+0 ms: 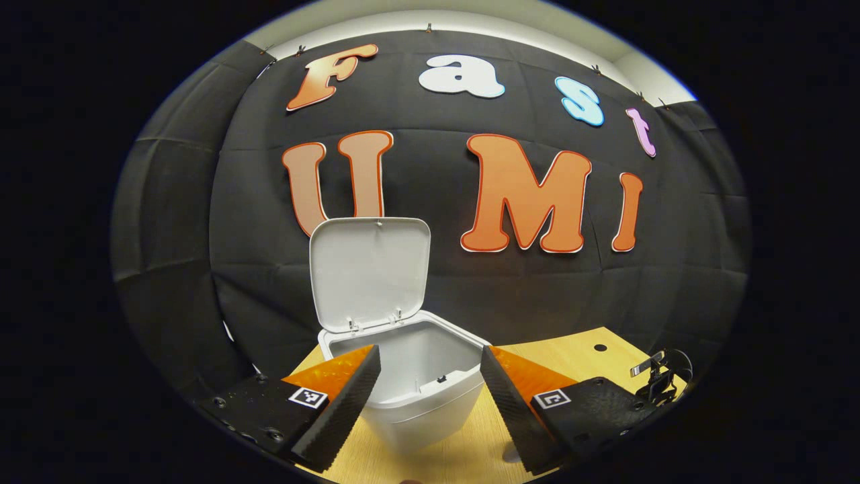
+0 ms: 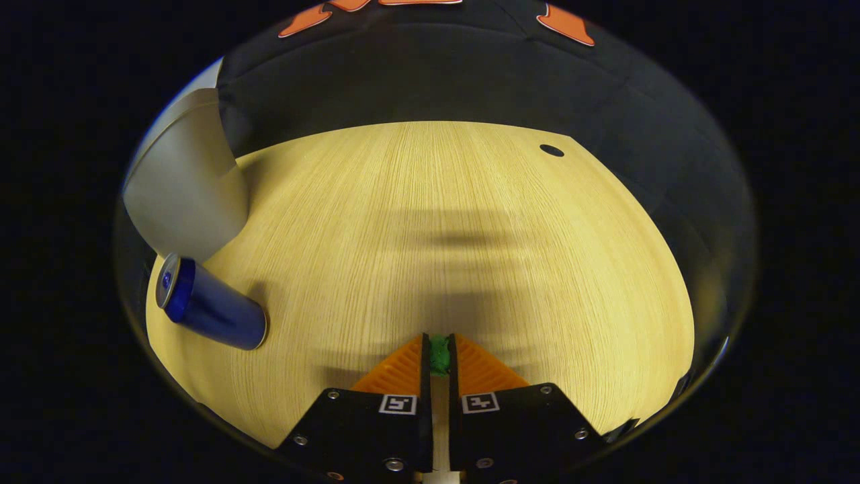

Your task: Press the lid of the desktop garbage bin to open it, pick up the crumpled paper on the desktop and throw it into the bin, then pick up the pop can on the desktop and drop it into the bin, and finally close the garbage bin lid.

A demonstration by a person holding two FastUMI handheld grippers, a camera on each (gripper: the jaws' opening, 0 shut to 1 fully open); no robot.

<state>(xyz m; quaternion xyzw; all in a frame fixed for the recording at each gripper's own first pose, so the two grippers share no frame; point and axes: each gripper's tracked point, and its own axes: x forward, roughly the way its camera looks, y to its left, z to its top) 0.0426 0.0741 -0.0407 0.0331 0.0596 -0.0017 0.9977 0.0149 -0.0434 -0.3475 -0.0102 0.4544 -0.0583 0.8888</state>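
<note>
Left gripper (image 1: 430, 396): its two fingers are standing wide apart, holding nothing; they are flanking the near rim of the bin
Right gripper (image 2: 438, 359): its two fingers are sitting almost together, pinching one small green crumpled paper (image 2: 439, 355) between the tips; hovering over the desktop (image 2: 470, 235)
Garbage bin (image 1: 423, 396): one, white, resting on the wooden desktop; its inside is looking bare
Lid (image 1: 369, 272): one, standing upright at the bin's far edge, hinged open
Pop can (image 2: 211, 310): one, blue, standing on the desktop just beside the bin's wall, well apart from the right gripper
Clip with cable (image 1: 655, 376): one, lying at the desktop's far right edge
</note>
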